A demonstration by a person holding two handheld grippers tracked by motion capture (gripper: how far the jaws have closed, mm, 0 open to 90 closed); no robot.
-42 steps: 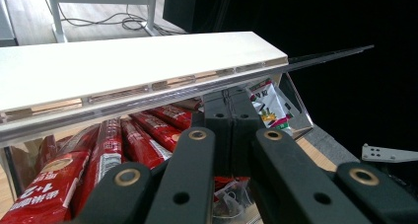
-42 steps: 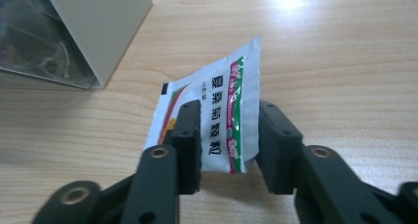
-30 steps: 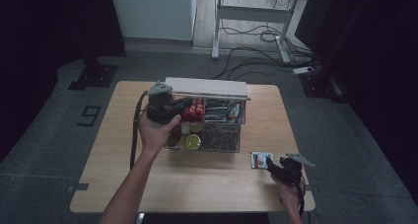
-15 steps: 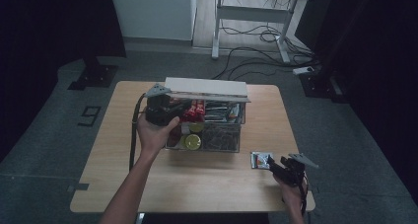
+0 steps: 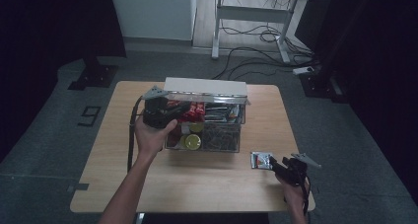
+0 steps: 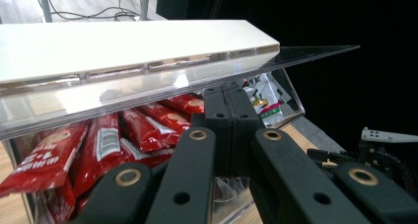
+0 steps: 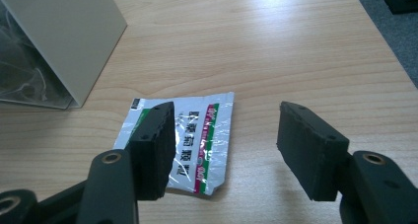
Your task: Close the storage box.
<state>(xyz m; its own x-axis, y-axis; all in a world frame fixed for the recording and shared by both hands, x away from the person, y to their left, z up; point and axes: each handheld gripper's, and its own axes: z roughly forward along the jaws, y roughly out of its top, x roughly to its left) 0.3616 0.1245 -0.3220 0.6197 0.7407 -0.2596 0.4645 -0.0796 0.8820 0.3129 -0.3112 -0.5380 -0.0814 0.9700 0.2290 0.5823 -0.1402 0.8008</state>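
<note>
Left tool point(image 5: 183, 109) closed, at the clear box point(image 5: 217, 135) under its raised lid point(image 6: 123, 66). Right tool point(image 7: 224, 150) open, gripping nothing, poised over the sachet point(image 7: 197, 140) lying flat on the desk point(image 7: 256, 46) beside the box.

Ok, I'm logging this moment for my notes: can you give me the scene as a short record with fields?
left hand-held gripper: shut, at the clear box's left end, under its raised lid
right hand-held gripper: open, over the packet, not gripping it
packet: silver sachet, flat on the table, right of the box
clear box: holds red packets and yellow-lidded jars
</note>
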